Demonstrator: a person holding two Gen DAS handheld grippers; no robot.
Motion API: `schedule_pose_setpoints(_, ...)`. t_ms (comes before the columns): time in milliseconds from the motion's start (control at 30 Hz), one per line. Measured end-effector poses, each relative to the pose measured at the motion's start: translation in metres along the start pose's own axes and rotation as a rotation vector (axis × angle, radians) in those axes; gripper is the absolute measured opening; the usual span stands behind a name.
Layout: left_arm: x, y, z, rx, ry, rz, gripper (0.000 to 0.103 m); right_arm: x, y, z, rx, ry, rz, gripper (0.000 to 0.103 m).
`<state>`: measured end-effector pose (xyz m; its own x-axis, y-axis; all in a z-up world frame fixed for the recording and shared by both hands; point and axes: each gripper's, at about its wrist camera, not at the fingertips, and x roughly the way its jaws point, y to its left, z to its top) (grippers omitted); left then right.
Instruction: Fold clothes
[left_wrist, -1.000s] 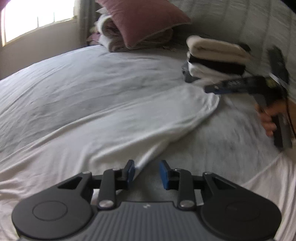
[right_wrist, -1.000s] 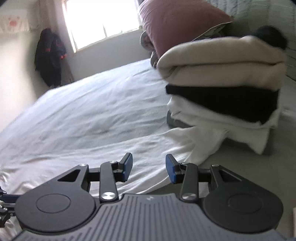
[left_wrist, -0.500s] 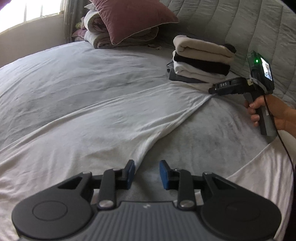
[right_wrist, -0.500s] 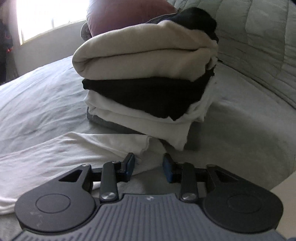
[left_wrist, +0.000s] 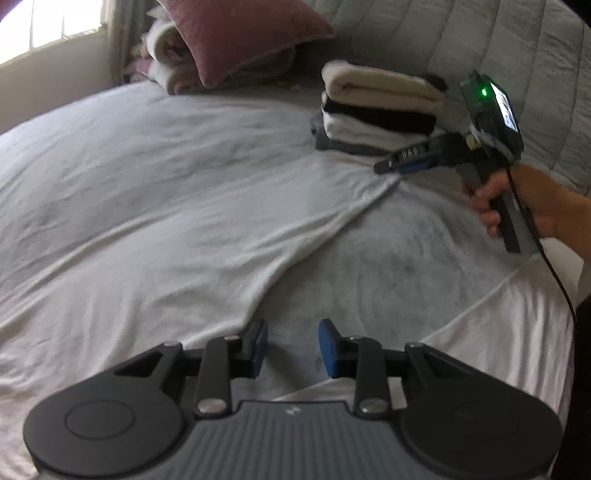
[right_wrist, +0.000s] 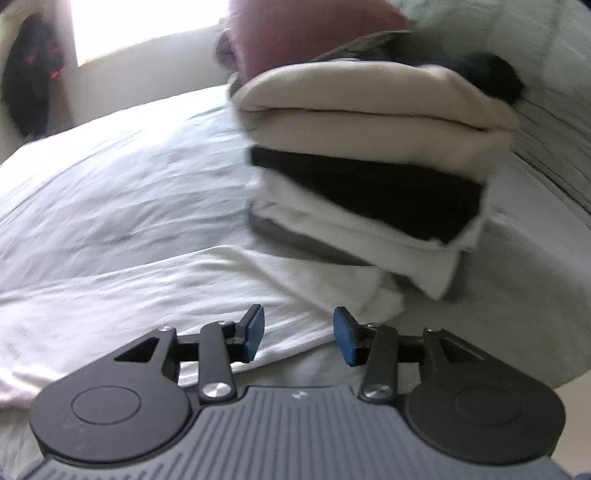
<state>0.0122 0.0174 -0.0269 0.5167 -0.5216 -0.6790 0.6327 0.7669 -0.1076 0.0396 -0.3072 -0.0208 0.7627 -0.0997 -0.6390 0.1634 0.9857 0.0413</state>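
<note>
My right hand-held gripper (right_wrist: 297, 334) and left hand-held gripper (left_wrist: 293, 347), both spread, bracket the white garment's (left_wrist: 207, 236) edge on the bed (left_wrist: 406, 258), ready to pinch it.

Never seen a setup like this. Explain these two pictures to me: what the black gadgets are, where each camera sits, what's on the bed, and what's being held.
A person holds a handheld gripper in each hand, each with a camera looking along its blue-padded fingers. The left gripper hangs open over a white garment spread on the bed. Its view also shows the person's hand holding the right gripper. The right camera shows that gripper open near the garment's far end, by a stack of folded clothes. Neither holds anything.
</note>
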Motion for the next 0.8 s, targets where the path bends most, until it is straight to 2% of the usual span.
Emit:
schedule_pose_setpoints(133,-0.012,0.020,-0.001,-0.100,-0.033,0.086,0.040,-0.007,0.023,-0.001,-0.056,-0.006,0.073,0.057)
schedule_pose_setpoints(367,-0.032,0.055,-0.003,-0.276,-0.090,0.235,0.041,0.008,0.056,-0.002,-0.139,0.002,0.151,0.066)
schedule_pose_setpoints(500,-0.049,0.072,-0.015,-0.317,-0.098,0.328,0.041,0.007,0.073,-0.005,-0.177,0.000,0.188,0.070)
schedule_pose_setpoints(800,-0.091,0.105,-0.051,-0.392,-0.102,0.429,0.041,-0.012,0.122,-0.015,-0.332,-0.030,0.289,0.079)
